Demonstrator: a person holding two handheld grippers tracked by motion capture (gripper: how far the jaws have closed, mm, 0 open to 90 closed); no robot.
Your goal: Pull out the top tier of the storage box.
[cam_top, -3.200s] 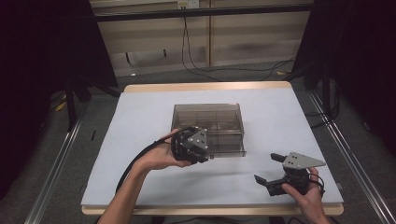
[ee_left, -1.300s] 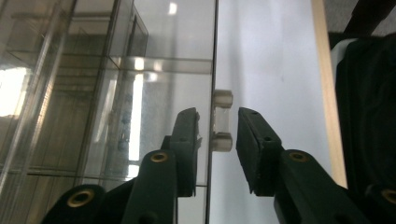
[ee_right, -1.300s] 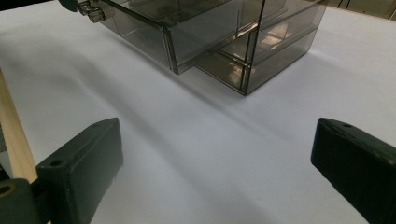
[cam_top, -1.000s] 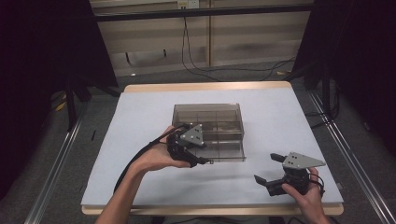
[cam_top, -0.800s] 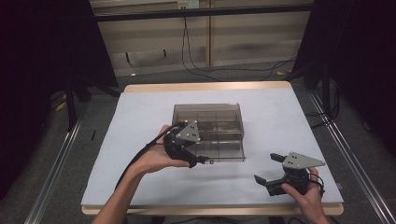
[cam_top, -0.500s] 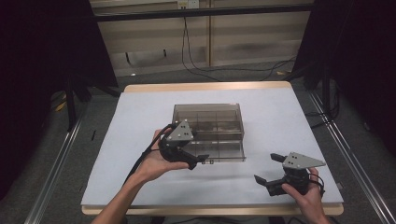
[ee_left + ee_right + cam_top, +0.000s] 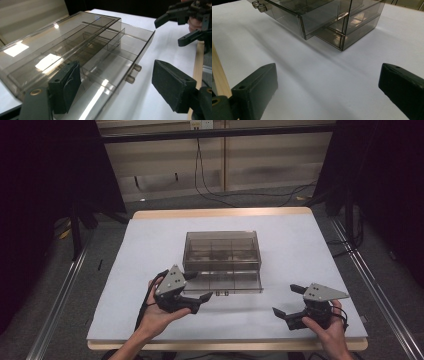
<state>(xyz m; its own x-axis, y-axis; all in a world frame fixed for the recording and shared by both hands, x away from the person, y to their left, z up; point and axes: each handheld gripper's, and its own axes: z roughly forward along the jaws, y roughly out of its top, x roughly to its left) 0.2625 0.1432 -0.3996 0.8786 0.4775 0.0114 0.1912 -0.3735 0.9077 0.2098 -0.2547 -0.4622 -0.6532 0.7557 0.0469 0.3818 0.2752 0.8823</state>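
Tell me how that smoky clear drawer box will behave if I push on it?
The drawer box looks like thin rigid plastic with nothing visible inside, so probably light and apt to slide on the white table cover. Its drawer sits partly pulled out, so it may shift first.

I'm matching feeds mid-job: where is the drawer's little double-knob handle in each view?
High view: handle at the middle of the pulled-out drawer's front edge, just right of the left gripper.
Left gripper view: handle right of centre, between the two open jaws.
Right gripper view: handle at the top left corner.
Shared landmark: the smoky clear drawer box, standing on the white table.
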